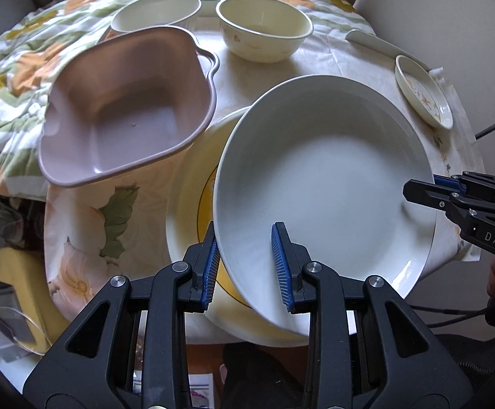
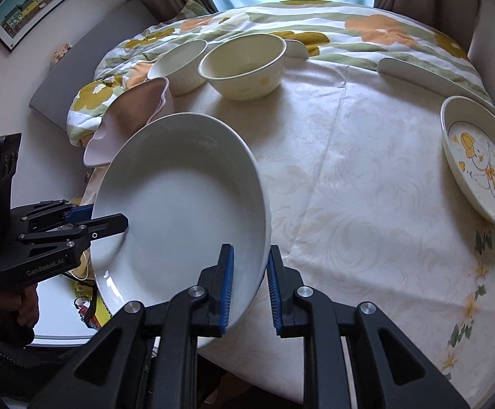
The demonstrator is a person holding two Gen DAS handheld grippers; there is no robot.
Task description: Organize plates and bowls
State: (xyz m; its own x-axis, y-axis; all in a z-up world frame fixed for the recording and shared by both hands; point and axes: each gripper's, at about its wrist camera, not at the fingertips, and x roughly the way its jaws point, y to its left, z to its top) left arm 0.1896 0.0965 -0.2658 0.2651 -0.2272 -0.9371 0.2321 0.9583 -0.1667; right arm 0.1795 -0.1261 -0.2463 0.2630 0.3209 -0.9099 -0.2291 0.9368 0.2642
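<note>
In the left wrist view, the left gripper point(image 1: 245, 266) has its blue-padded fingers set either side of the rim of the white plate point(image 1: 326, 184); the left pad touches the outside of the rim, while the right pad stands over the plate's inner slope, so a firm clamp cannot be told. The white plate is tilted and lies over a yellow-rimmed plate point(image 1: 189, 211) on the tablecloth point(image 1: 343, 61). The right gripper point(image 1: 428, 191) reaches the plate's right rim, its fingers close together on the edge. Beside the plate, to the left, sits a pink square dish point(image 1: 124, 109); behind it stand a white ribbed bowl point(image 1: 155, 10) and a cream bowl point(image 1: 264, 27). A small duck plate point(image 1: 424, 92) lies at the right.

In the right wrist view, the right gripper point(image 2: 249, 289) straddles the white plate's point(image 2: 179, 204) near rim, narrowly open, pads just beside the edge on both sides. The left gripper point(image 2: 109, 220) pinches the far left rim. The duck plate point(image 2: 479, 163) rests well apart, at the right.
</note>
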